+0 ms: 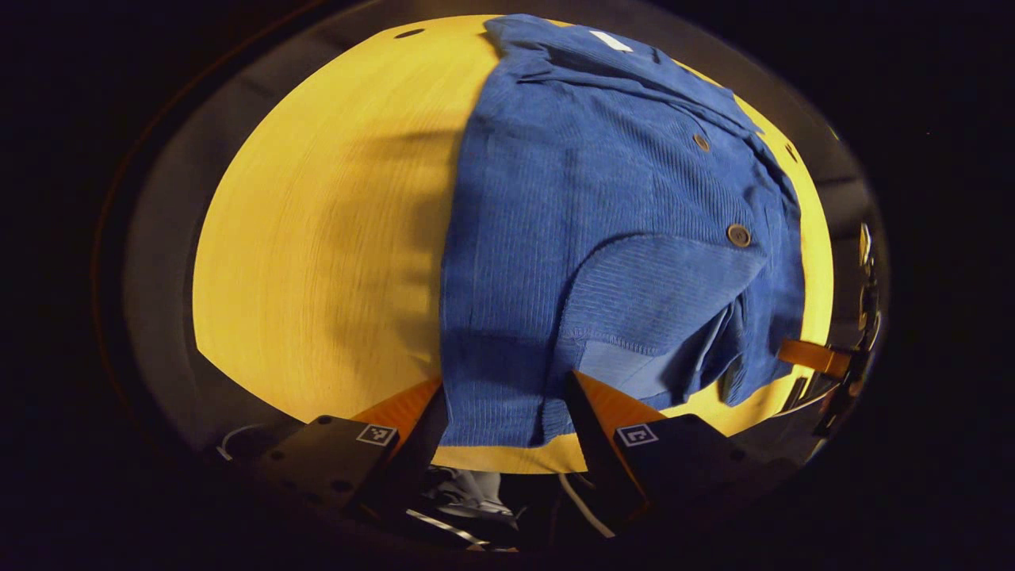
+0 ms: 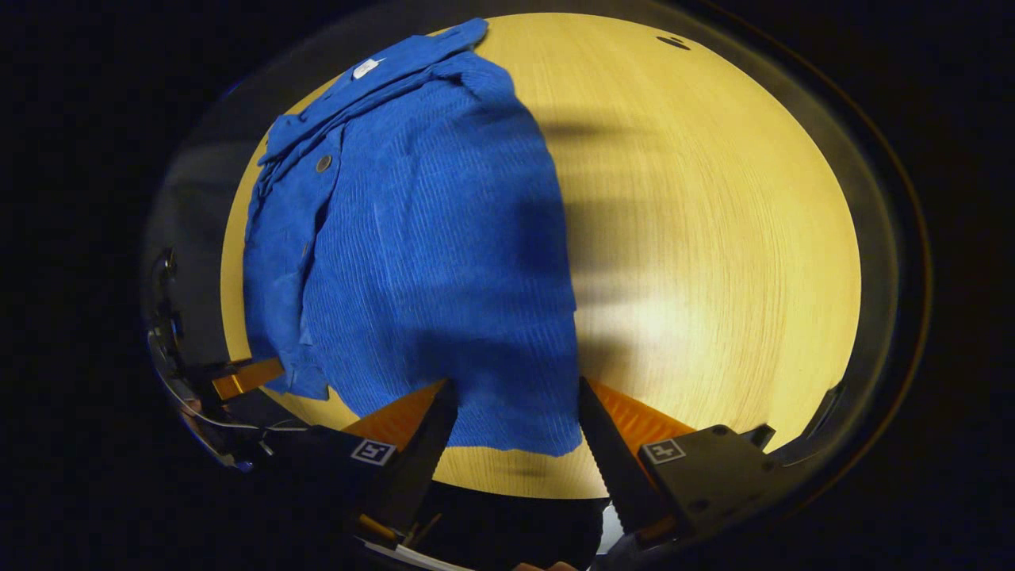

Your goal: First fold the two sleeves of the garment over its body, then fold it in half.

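Garment (image 1: pixel 571 238) on table (image 1: pixel 317 238), hem at near edge, sleeves already over body. Soft, limp corduroy: pinch hem corners, lift evenly. Your left gripper (image 1: pixel 503 396) and right gripper (image 2: pixel 515 404) spread wide, straddling hem, grasping nothing.

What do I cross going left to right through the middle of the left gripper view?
Bare yellow table → blue corduroy garment → its lower button → a thin strip of table past the garment's edge → the right gripper at the far right, lower down.
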Demonstrator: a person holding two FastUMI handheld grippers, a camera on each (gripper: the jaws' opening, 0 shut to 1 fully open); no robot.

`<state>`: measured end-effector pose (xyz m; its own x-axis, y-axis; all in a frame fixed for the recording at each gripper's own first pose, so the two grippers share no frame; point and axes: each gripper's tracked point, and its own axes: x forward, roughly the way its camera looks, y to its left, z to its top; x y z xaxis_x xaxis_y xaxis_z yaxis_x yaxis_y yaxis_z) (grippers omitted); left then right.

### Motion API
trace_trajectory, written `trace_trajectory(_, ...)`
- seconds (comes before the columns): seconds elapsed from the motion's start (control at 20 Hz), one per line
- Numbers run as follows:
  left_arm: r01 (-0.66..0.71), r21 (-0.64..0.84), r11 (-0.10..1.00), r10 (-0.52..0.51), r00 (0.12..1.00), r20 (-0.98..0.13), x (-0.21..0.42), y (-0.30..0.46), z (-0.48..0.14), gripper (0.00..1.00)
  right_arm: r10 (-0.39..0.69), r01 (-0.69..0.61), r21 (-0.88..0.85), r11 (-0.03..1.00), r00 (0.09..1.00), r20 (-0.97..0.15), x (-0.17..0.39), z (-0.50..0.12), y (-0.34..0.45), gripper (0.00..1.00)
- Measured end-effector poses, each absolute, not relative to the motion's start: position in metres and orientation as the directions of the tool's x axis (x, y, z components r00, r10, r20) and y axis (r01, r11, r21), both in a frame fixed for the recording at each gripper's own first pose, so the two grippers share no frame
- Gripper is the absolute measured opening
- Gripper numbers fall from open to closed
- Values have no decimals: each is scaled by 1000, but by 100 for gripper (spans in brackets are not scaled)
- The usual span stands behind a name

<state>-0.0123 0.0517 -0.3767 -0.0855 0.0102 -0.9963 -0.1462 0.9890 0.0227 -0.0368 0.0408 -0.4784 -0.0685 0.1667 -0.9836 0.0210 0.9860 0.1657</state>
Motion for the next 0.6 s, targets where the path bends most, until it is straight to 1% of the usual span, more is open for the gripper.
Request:
trace_trajectory(0.05,-135,26,990,15,-82,-997,-12,52,-377,83,139,-4,139,990,-59,-989,-37,-479,41,85)
trace_trajectory(0.1,-148,20,989,7,-87,-996,-11,52,-377,83,111,-22,112,993,-52,-992,-38,-481,39,85)
trace_trajectory(0.15,-160,14,987,-1,-95,-996,-12,54,-376,83,65,-47,67,997,-42,-997,-38,-483,34,83)
trace_trajectory(0.2,-168,15,986,-1,-97,-995,-11,54,-376,84,59,-67,61,996,-40,-997,-39,-481,34,92)
trace_trajectory(0.3,-159,20,987,3,-109,-994,-12,53,-376,84,76,-79,80,994,-49,-996,-37,-479,34,69)
trace_trajectory(0.35,-157,20,987,1,-115,-993,-12,53,-377,84,121,-33,122,992,-30,-992,-35,-481,41,51)
trace_trajectory(0.4,-161,10,987,-10,-123,-992,-12,52,-376,84,145,18,144,989,-31,-989,-37,-481,44,34)
trace_trajectory(0.45,-179,-18,984,-40,-122,-992,-9,47,-378,82,176,11,175,984,-33,-984,-37,-481,48,16)
trace_trajectory(0.5,-212,-60,975,-86,-114,-990,-6,38,-374,55,195,1,196,981,-38,-980,-36,-481,49,16)
trace_trajectory(0.55,-246,-89,965,-119,-109,-987,-5,35,-374,28,219,33,218,975,-31,-975,-35,-485,50,16)
trace_trajectory(0.6,-265,-115,957,-149,-112,-982,-3,33,-375,14,256,74,252,965,-39,-966,-40,-481,54,3)
